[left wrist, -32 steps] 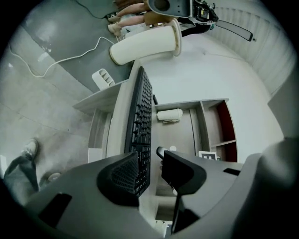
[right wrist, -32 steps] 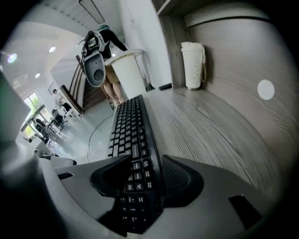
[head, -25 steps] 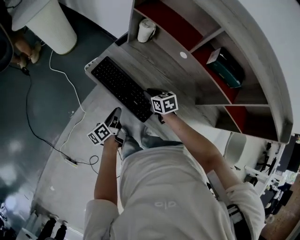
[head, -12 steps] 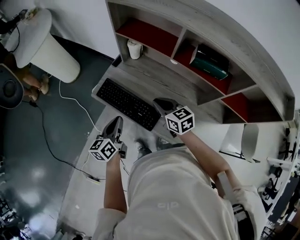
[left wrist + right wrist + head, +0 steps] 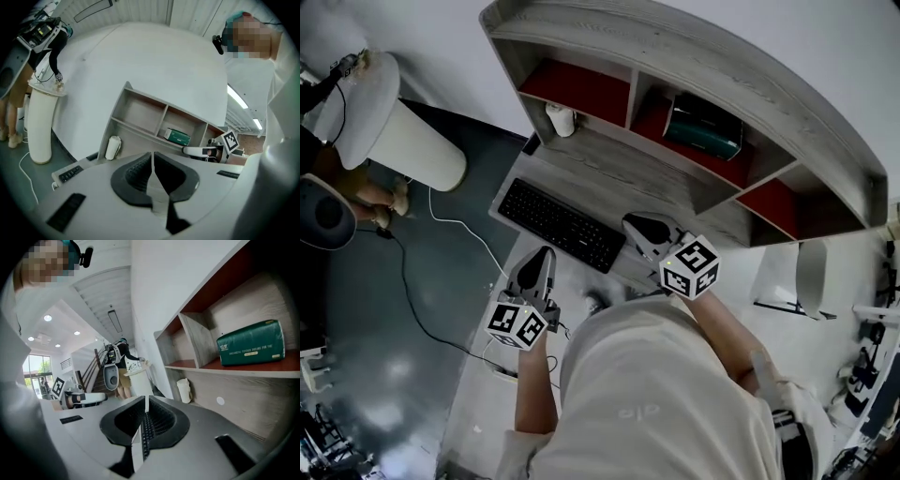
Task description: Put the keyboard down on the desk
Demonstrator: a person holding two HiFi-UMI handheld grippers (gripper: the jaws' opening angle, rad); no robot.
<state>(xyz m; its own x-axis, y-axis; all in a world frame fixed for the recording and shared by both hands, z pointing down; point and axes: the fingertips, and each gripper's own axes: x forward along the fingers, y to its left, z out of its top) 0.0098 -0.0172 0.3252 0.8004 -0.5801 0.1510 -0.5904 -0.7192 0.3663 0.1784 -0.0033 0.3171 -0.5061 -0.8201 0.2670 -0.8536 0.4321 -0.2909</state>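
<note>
Item: keyboard (image 5: 562,225), on the worktop (image 5: 628,173), apparently flat, touched by neither tool. My left tool (image 5: 542,258): jaws together, empty, off the front edge. My right tool (image 5: 639,225): jaws together, empty, near the keyboard's end. Step: placing looks done; next I need only back away.

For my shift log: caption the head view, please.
Keyboard lies on the desk; left gripper and right gripper, both shut and empty, hang near it.
</note>
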